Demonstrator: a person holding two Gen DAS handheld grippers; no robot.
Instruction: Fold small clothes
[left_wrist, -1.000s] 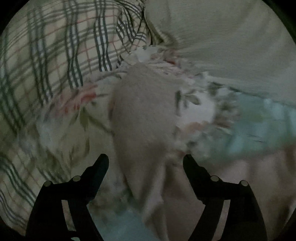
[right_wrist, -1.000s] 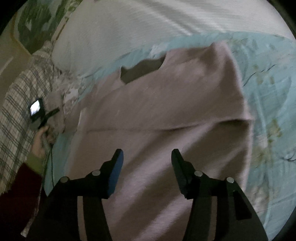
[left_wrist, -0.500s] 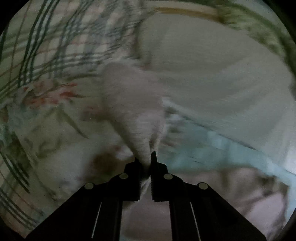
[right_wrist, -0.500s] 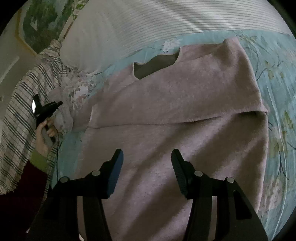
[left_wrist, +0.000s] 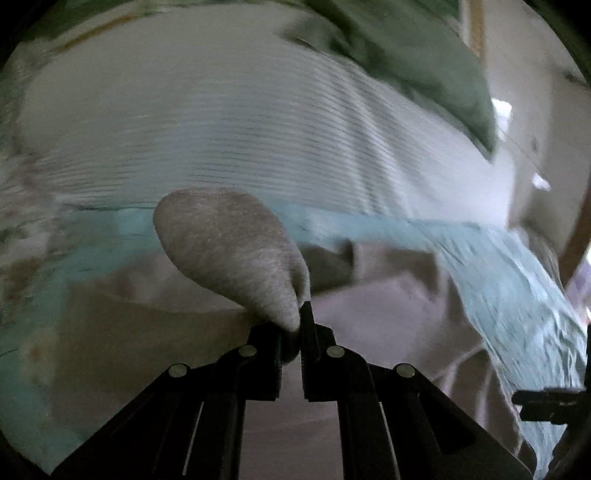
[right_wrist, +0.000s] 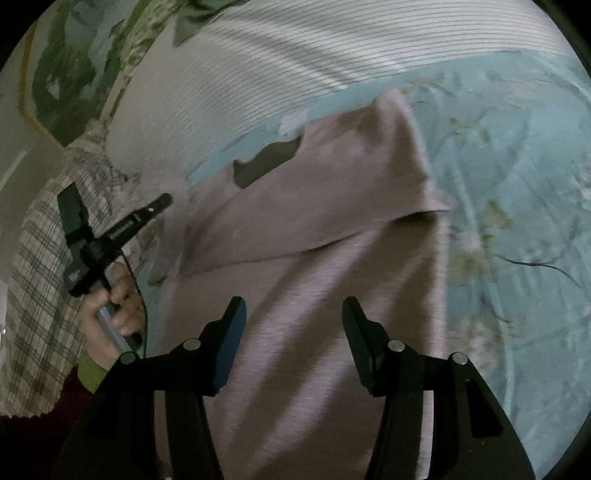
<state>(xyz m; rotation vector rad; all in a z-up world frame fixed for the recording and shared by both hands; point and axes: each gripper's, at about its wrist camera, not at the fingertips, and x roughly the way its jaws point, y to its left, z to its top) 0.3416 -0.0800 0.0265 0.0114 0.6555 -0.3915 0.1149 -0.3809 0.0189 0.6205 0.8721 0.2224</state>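
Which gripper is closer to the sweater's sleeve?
Left. The left gripper is shut on the sleeve, lifting its end. The right gripper hangs open over the sweater, away from that sleeve.

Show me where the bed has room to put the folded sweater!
Bare blue floral sheet lies right of the sweater, below the striped pillow. Left of the sweater is crowded: the plaid cloth and the left tongs gripping the sleeve.
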